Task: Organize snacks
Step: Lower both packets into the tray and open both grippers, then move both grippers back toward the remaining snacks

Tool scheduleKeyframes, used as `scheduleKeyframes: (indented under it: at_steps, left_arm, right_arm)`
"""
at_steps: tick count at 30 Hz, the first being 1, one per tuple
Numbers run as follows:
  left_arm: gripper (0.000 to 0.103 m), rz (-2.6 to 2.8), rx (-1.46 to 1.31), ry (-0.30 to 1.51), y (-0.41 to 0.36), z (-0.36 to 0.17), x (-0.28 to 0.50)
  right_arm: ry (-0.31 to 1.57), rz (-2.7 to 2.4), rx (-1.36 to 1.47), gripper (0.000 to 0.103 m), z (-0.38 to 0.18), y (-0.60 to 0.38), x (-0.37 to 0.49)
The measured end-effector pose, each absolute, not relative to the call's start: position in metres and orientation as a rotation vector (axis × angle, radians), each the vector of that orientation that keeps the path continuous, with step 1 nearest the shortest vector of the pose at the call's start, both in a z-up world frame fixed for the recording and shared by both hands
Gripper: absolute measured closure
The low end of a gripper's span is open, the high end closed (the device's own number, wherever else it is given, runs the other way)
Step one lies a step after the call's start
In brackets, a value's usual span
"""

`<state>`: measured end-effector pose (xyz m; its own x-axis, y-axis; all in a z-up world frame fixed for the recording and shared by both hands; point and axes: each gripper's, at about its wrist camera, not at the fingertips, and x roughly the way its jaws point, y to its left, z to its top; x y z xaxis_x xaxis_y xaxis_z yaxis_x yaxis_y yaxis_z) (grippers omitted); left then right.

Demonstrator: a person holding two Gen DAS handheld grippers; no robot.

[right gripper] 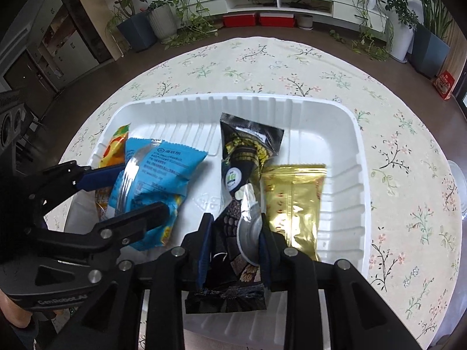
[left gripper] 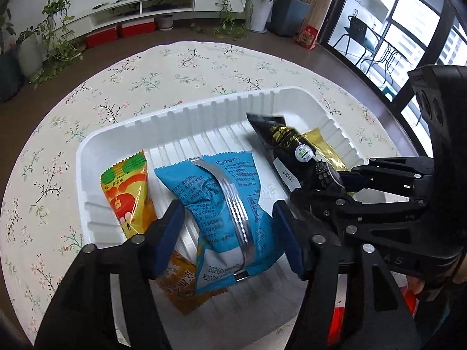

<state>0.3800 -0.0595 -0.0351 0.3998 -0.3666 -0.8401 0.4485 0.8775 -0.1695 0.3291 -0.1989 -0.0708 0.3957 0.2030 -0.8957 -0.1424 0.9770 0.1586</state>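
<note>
We see a floral tablecloth (left gripper: 181, 67) bearing the white tray (left gripper: 204, 108). Inside the tray, left side, our left gripper (left gripper: 227, 233) straddles the blue packet (left gripper: 221, 192), jaws apart. Right of it, our right gripper (right gripper: 233, 242) clamps the black packet (right gripper: 242, 157).

One white tray (left gripper: 87, 157). Five snack packets in it — one blue (left gripper: 224, 204) between the left claw's fingers, one black (right gripper: 242, 175) between the right claw's fingers, one gold (right gripper: 294, 201) just right of that claw, one orange-yellow (left gripper: 128, 192) left of the left claw, one darker orange (left gripper: 181, 288) under the blue. Two claws — left (left gripper: 227, 239), right (right gripper: 233, 248).
</note>
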Motion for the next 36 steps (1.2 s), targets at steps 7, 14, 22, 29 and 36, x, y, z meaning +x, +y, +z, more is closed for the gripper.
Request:
scheduleKeyframes:
  at_steps: [7, 14, 22, 29, 36]
  left_arm:
    - [0.035, -0.53, 0.07, 1.012, -0.058, -0.027, 0.371]
    - [0.028, -0.545, 0.014, 0.95, -0.042, -0.003, 0.352]
    - [0.0, -0.519, -0.088, 0.756, 0.011, 0.06, 0.292]
    - [0.0, -0.447, -0.078, 0.619, 0.041, 0.088, 0.205]
    - [0.0, -0.395, -0.166, 0.79, 0.055, 0.05, 0.136]
  right_arm:
    - [1.136, 0.212, 0.052, 0.071, -0.068, -0.202, 0.325]
    - [1.077, 0.216, 0.085, 0.063, -0.046, -0.215, 0.317]
    - [0.912, 0.179, 0.214, 0.026, 0.021, -0.264, 0.283]
    - [0.785, 0.182, 0.458, 0.01, 0.056, -0.313, 0.206]
    - [0.854, 0.266, 0.654, 0.01, 0.02, -0.31, 0.116]
